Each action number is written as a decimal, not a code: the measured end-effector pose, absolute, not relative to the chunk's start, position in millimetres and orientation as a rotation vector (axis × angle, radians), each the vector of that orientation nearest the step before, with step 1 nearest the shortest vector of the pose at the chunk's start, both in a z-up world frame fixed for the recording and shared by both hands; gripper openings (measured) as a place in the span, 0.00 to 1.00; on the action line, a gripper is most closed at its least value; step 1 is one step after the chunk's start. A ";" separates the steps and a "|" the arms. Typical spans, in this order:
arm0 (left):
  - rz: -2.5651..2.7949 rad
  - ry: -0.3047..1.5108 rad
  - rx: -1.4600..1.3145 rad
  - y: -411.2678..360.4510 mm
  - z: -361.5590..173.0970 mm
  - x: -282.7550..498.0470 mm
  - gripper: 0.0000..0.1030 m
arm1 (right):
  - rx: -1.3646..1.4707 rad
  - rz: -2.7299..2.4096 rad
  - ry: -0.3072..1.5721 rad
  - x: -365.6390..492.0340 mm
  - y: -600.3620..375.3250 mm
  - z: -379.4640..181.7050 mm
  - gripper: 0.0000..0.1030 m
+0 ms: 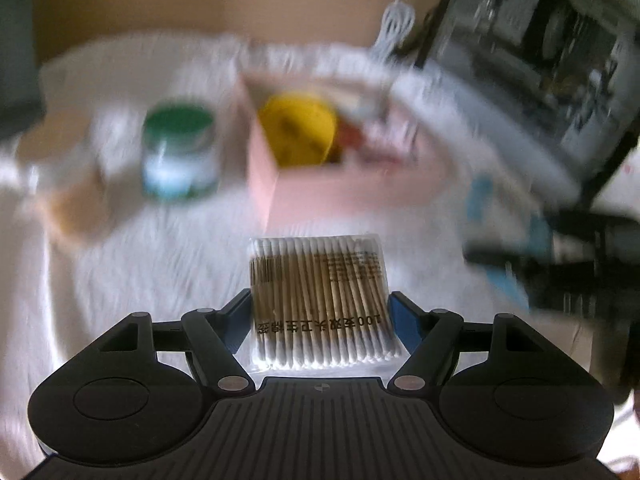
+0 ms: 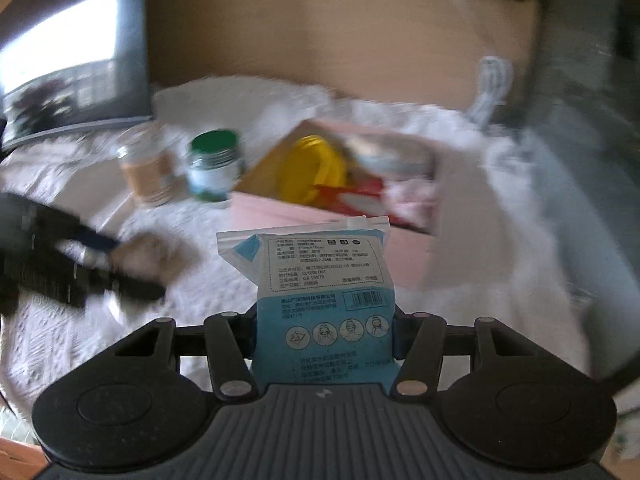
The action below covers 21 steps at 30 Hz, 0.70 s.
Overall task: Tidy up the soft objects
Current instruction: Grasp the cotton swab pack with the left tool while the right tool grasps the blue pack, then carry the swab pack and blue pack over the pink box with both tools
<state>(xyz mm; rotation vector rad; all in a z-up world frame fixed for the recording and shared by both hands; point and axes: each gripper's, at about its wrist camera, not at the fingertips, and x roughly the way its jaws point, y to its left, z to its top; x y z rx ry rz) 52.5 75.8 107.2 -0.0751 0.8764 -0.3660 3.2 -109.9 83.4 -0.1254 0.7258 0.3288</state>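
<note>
My left gripper (image 1: 320,314) is shut on a clear pack of cotton swabs (image 1: 320,300) and holds it above the white cloth, in front of the pink box (image 1: 320,188). My right gripper (image 2: 324,328) is shut on a blue and white face-mask pack (image 2: 320,300), held upright in front of the same pink box (image 2: 280,206). The box holds a yellow round thing (image 1: 298,128), also seen in the right wrist view (image 2: 320,168), and a red and white packet (image 2: 360,196). Both views are blurred by motion.
A green-lidded jar (image 1: 180,152) stands left of the box; in the right wrist view (image 2: 212,164) a tan-labelled jar (image 2: 146,172) stands beside it. The other gripper shows as a dark blur at far right (image 1: 560,264) and at far left (image 2: 60,260). A white fuzzy cloth (image 1: 140,280) covers the surface.
</note>
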 end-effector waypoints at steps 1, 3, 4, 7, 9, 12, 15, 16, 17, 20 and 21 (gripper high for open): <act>-0.364 0.846 -0.075 71.5 116.1 62.1 0.75 | -0.121 0.318 0.715 1.0 -117.7 85.2 0.53; -0.353 0.772 -0.066 62.5 136.1 84.9 0.75 | -0.125 0.297 0.694 -2.7 -127.3 88.3 0.53; -0.349 0.736 -0.069 59.0 145.3 96.8 0.75 | -0.127 0.286 0.683 -4.3 -131.5 89.9 0.53; -0.349 0.689 -0.135 51.9 165.3 144.4 0.75 | -0.110 0.265 0.674 -4.6 -140.5 93.7 0.53; -0.368 0.658 -0.223 47.0 170.8 175.1 0.76 | -0.098 0.251 0.667 -2.9 -146.2 95.3 0.53; -0.359 0.665 -0.307 34.0 160.9 213.3 0.76 | -0.094 0.232 0.663 -2.3 -150.2 93.2 0.53; -0.319 0.823 -0.229 12.7 124.0 241.5 0.76 | -0.085 0.223 0.678 -6.7 -155.0 88.0 0.53; -0.291 0.871 -0.176 6.2 110.8 245.8 0.76 | -0.085 0.218 0.686 -6.6 -156.3 85.2 0.53; -0.251 0.881 -0.122 2.4 101.2 245.7 0.77 | -0.089 0.213 0.693 -6.6 -157.8 82.0 0.53; -0.206 0.846 -0.110 10.3 95.2 241.2 0.76 | -0.094 0.197 0.708 -4.4 -162.5 75.1 0.53; -0.213 0.835 -0.147 16.3 97.6 240.7 0.76 | -0.088 0.195 0.715 -1.8 -164.4 73.5 0.53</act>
